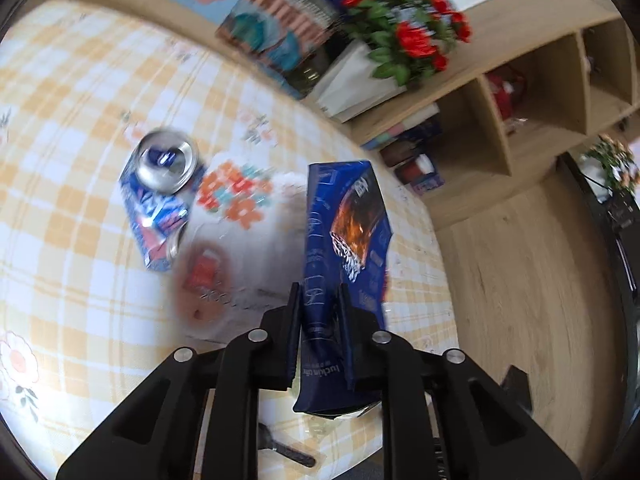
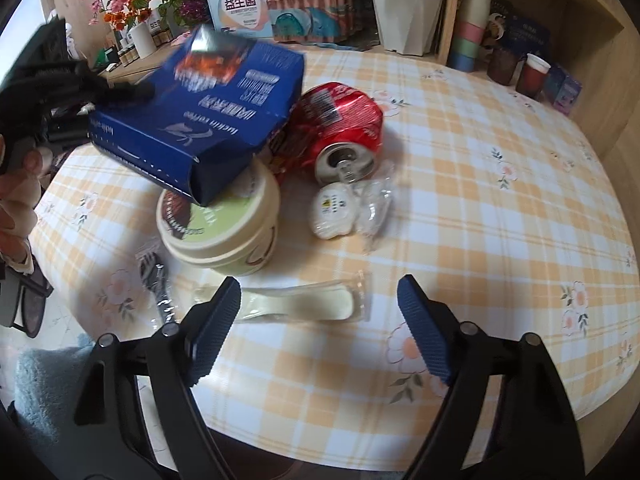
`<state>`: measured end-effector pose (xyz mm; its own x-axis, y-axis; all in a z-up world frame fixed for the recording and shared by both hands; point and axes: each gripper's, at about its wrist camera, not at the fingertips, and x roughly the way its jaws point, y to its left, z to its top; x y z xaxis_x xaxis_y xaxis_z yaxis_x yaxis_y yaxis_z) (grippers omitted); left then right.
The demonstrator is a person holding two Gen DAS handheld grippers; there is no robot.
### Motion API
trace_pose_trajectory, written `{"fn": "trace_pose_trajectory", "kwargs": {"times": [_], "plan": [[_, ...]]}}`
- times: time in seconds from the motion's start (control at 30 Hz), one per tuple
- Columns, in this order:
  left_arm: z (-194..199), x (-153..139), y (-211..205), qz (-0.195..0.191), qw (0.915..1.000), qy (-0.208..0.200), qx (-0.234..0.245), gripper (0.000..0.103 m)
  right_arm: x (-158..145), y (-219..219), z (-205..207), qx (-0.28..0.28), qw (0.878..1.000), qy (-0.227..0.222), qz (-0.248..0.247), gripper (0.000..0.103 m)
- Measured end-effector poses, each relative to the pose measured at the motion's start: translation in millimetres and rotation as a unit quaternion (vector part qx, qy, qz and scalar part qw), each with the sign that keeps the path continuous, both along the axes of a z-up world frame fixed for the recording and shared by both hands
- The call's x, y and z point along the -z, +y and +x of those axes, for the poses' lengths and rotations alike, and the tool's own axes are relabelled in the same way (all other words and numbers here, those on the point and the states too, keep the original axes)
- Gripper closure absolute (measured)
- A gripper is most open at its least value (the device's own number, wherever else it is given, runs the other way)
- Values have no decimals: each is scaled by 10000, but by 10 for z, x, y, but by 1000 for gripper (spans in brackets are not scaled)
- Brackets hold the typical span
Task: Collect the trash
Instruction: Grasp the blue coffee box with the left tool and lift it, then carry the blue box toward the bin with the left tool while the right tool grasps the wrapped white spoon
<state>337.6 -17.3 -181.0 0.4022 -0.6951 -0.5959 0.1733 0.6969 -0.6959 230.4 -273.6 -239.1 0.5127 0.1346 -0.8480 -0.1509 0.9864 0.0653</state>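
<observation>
My left gripper [image 1: 318, 300] is shut on a dark blue coffee box [image 1: 344, 232] and holds it in the air above the table; the box also shows in the right wrist view [image 2: 200, 108], over a cream tub [image 2: 224, 224]. My right gripper [image 2: 320, 300] is open and empty, low over the table's near edge. A crushed red can [image 2: 340, 128], a white wrapped packet [image 2: 334, 210], a clear wrapper [image 2: 376, 208], a wrapped cream spoon [image 2: 296, 302] and a wrapped black utensil [image 2: 156, 284] lie on the checked tablecloth [image 2: 480, 220]. A crushed blue can [image 1: 160, 188] shows in the left wrist view.
White planters [image 2: 404, 12], cartons [image 2: 240, 0] and a pack of drinks [image 2: 316, 12] stand at the table's far edge. Wooden shelves [image 2: 560, 20] with cups [image 2: 532, 76] rise at the right. The wooden floor [image 1: 520, 280] lies beyond the table's edge.
</observation>
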Motion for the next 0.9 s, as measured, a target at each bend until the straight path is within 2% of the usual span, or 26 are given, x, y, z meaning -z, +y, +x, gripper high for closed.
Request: {"fn": "trace_pose_trajectory", "kwargs": {"times": [0.2, 0.4, 0.53, 0.67, 0.9], "plan": [[-227, -480, -70, 162, 9972, -722, 84, 89, -54, 68, -91, -112, 9999, -63, 81, 24], [-559, -789, 136, 741, 9883, -1310, -259, 89, -65, 213, -154, -373, 9992, -19, 141, 32], [-765, -863, 468, 906, 9830, -1444, -677, 89, -56, 401, -204, -632, 9979, -19, 134, 41], [-1011, -890, 762, 1195, 9741, -1593, -1068, 89, -31, 551, -224, -813, 9966, 19, 150, 47], [-1377, -773, 1185, 1414, 9667, -1509, -1510, 89, 13, 845, -232, -1099, 9939, 59, -60, 53]]}}
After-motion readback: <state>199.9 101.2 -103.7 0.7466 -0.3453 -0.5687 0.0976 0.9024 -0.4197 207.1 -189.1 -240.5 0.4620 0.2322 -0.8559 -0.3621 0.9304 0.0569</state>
